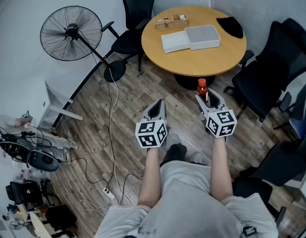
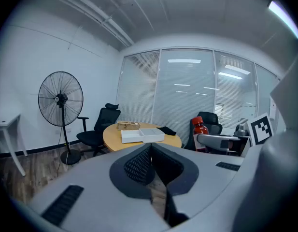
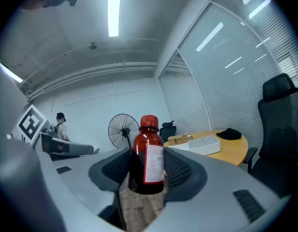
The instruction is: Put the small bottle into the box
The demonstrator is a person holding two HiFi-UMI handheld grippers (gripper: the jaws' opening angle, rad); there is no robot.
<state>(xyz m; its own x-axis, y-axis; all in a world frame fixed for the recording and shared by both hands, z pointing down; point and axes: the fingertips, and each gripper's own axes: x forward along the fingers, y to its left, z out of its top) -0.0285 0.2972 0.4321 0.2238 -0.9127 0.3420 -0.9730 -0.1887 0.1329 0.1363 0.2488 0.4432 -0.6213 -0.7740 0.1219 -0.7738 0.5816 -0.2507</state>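
Note:
A small brown bottle (image 1: 203,89) with a red cap and white label stands upright between the jaws of my right gripper (image 1: 208,99), which is shut on it. In the right gripper view the bottle (image 3: 147,158) fills the gap of that gripper (image 3: 147,174). My left gripper (image 1: 157,108) is beside it on the left, and its jaws meet with nothing between them (image 2: 151,151). The white open box (image 1: 202,36) lies on the round wooden table (image 1: 192,61) ahead, with its lid (image 1: 175,41) next to it. Both grippers hang over the floor, short of the table.
A small wooden box (image 1: 171,21) and a black cloth (image 1: 230,26) also lie on the table. Black office chairs (image 1: 272,68) (image 1: 135,24) stand around it. A standing fan (image 1: 71,32) is at the left, and a cable (image 1: 112,118) runs across the wood floor.

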